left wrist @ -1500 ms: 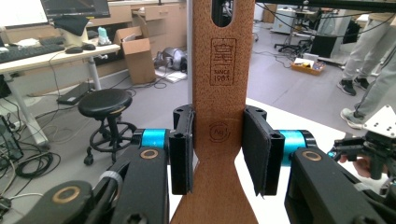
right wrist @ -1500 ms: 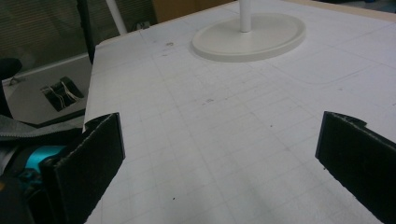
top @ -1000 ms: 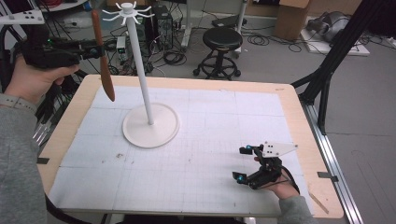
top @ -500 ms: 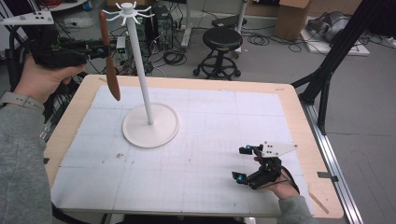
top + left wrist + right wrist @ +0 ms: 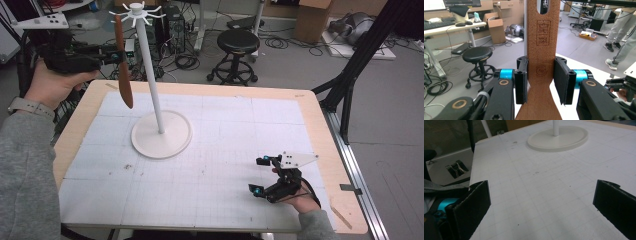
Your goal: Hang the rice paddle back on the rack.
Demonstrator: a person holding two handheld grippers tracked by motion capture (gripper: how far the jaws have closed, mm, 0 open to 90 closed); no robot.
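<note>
Holding the brown wooden spatula [image 5: 123,65] upright, we have the left tongs [image 5: 116,56] clamped on its handle just below the hanging slot, with both black pads [image 5: 521,80] pressed against its edges, and the blade hangs below them over the table's [image 5: 320,125] far left corner. Just to the right of those tongs rises the white hook stand [image 5: 152,80], its top ring of hooks [image 5: 136,11] close beside the spatula's upper end. Our right tongs [image 5: 260,176] rest low on the white grid mat [image 5: 225,165] near the table's front right, well apart from the left ones, jaws spread wide with nothing between them.
</note>
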